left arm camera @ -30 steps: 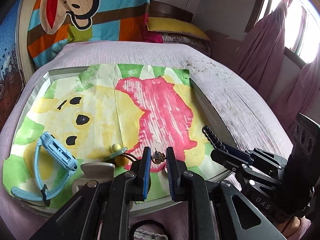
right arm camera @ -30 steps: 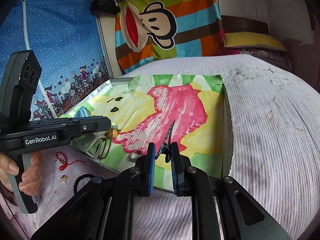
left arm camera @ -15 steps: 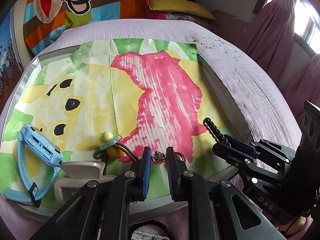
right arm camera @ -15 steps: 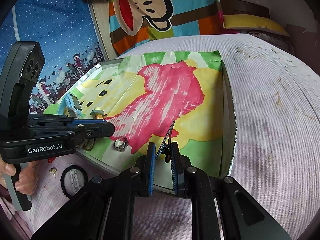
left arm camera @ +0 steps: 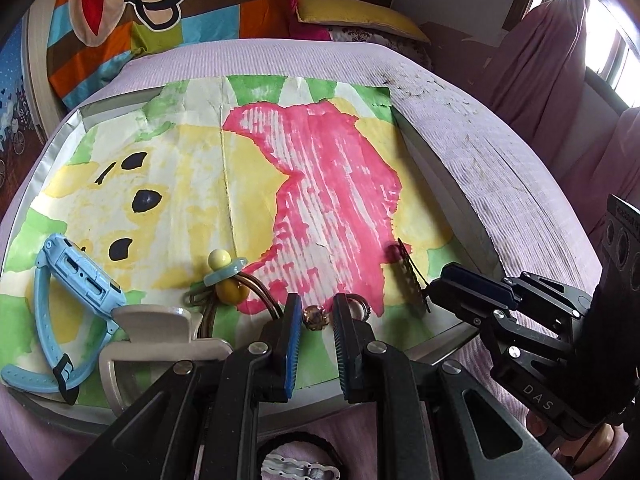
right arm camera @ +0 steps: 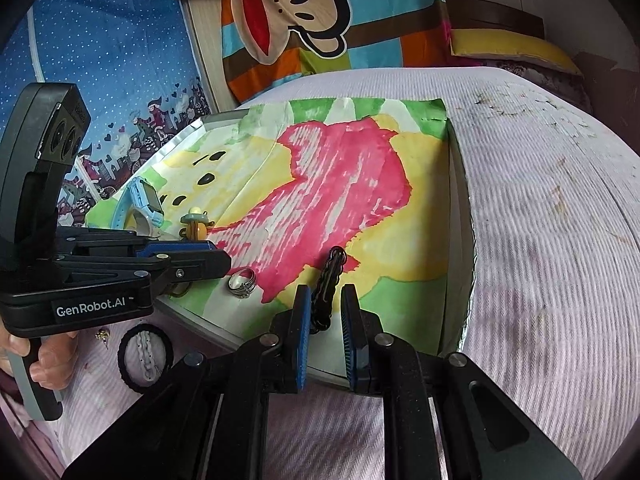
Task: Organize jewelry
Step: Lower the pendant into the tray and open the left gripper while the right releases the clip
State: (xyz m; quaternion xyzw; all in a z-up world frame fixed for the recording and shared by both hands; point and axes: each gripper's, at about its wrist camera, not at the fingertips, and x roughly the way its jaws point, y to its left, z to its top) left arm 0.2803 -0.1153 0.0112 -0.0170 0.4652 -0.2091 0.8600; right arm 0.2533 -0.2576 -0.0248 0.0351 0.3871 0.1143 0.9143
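A silver-rimmed tray (left arm camera: 440,184) lined with a painted yellow-and-pink sheet lies on the bed. My left gripper (left arm camera: 316,322) hangs over the tray's near edge, shut on a small gold earring (left arm camera: 315,317). A silver ring (right arm camera: 242,280) lies on the sheet just right of its fingers. My right gripper (right arm camera: 326,320) is shut on a black toothed hair clip (right arm camera: 328,284), whose far end points down at the sheet's pink patch. In the left wrist view the hair clip (left arm camera: 408,276) stands at the right with the right gripper (left arm camera: 434,292) behind it.
In the tray's left part lie a blue watch (left arm camera: 72,280), a beige claw clip (left arm camera: 160,336) and a hair tie with yellow beads (left arm camera: 226,280). On the purple bedspread before the tray sit a black hair band around a white chain (right arm camera: 146,352) and a small earring (right arm camera: 102,334).
Both grippers have tipped downward and come closer to the tray's near edge. The earring and the hair clip stayed between their fingers.
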